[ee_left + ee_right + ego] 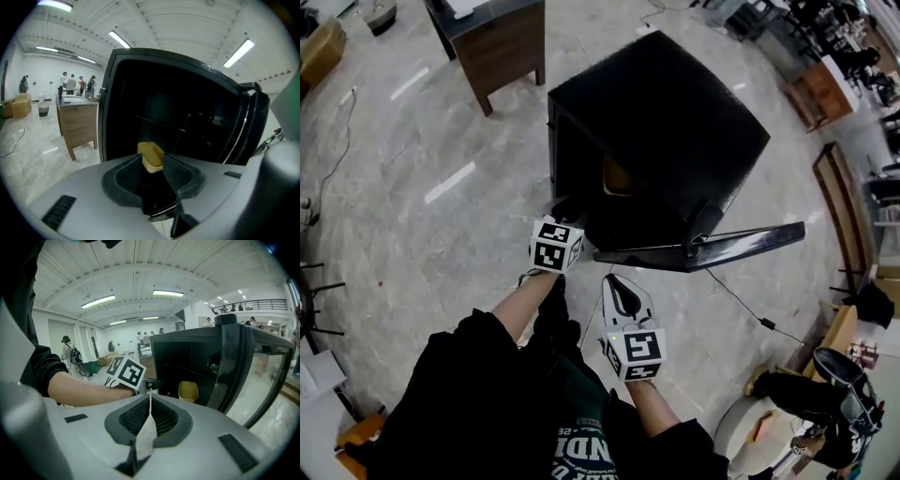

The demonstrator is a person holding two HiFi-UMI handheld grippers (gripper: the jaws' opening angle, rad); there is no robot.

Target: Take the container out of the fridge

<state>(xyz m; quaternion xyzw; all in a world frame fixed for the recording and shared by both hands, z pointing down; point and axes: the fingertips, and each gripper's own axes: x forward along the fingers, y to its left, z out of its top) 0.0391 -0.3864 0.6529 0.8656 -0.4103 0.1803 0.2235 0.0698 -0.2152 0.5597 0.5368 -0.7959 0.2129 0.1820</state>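
Head view: a black mini fridge [666, 122] stands on the pale marble floor [441, 225] in the upper middle of the frame, its door [712, 248] swung wide open toward the lower right. A sliver of the yellow container [615, 178] shows inside the dark opening. The left gripper [563, 229] reaches to the lower left corner of that opening; the right gripper [619, 287] hangs just below it, outside the fridge and in front of the door's edge. A wooden cabinet [497, 47] stands at the upper left.

Left gripper view: the left gripper [152, 160] has its jaws spread apart and grips nothing. The yellow container [150, 151] sits on the fridge [187, 103] floor beyond the tips, in line with the gap. The wooden cabinet [77, 122] is at the left.

Right gripper view: the right gripper [150, 398] has its jaws pressed together into a thin seam, with nothing between them. Beyond, the left gripper [151, 383] points into the fridge [187, 357] at mid frame, and the yellow container [188, 391] stands to its right, apart from it, inside the cabinet. The open door [234, 366] rises at the right.
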